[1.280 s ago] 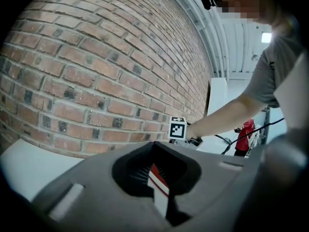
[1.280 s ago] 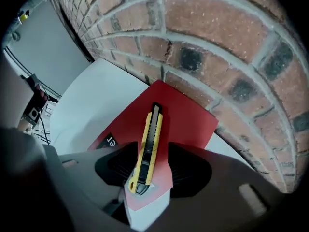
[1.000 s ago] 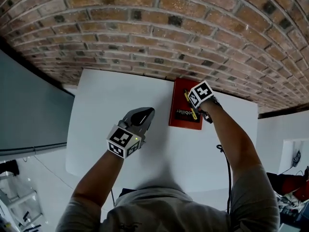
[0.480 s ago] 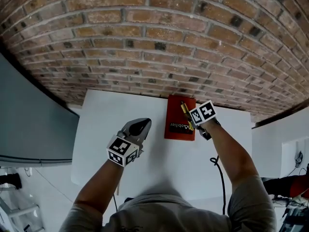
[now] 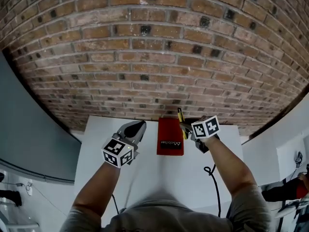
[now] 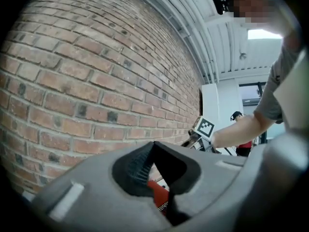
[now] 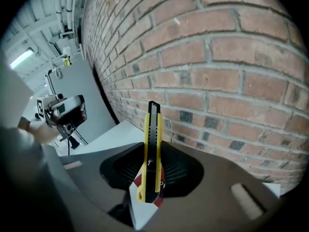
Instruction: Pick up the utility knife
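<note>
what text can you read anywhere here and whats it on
"Mobilier": white print on the red book, small, so the reading is unsure.
Utility knife: no legible print.
Marker cubes on the left tongs and right tongs: square patterns only, no words.

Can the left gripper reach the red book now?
Probably yes. The red book lies bare beside the left gripper, whose jaws hold nothing; the right gripper, its jaws just closed on the utility knife, holds it up off the book.
</note>
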A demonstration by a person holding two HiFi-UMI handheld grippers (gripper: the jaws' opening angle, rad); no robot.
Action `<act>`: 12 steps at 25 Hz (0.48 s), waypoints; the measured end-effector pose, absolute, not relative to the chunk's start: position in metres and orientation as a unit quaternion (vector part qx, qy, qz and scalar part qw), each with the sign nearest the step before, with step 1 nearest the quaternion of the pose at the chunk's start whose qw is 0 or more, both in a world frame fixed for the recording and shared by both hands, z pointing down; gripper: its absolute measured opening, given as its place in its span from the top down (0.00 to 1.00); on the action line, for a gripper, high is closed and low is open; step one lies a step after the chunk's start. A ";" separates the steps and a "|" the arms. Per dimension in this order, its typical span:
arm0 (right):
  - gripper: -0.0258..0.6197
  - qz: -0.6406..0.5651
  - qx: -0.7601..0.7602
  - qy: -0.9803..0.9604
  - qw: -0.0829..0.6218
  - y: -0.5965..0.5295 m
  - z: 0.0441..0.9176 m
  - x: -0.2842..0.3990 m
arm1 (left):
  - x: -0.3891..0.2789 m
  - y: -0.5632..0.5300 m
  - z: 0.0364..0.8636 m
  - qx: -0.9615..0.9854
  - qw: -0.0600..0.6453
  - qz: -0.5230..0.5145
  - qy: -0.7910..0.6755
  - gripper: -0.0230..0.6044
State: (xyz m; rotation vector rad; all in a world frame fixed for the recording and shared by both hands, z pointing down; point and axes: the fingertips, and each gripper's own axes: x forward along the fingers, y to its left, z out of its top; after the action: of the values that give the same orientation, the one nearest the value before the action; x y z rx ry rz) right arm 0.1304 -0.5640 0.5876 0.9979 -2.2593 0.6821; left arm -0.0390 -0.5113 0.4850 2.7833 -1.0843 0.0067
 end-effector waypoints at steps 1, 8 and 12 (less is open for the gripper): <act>0.77 0.249 0.374 -0.850 0.274 -0.562 0.573 0.131 | -0.037 -0.511 0.474 0.930 0.073 -0.001 -0.361 0.97; 0.77 0.191 0.378 -0.888 0.181 -0.555 0.450 0.133 | -0.026 -0.509 0.389 0.937 0.027 -0.014 -0.347 0.97; 0.77 0.146 0.376 -0.905 0.133 -0.549 0.371 0.136 | -0.023 -0.506 0.336 0.941 0.012 -0.027 -0.337 0.97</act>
State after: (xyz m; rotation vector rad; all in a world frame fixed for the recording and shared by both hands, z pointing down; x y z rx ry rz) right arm 0.1355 -0.5492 0.3714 1.0911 -2.6269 0.4223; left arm -0.0225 -0.5057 0.3358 2.9336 -1.0520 -0.0827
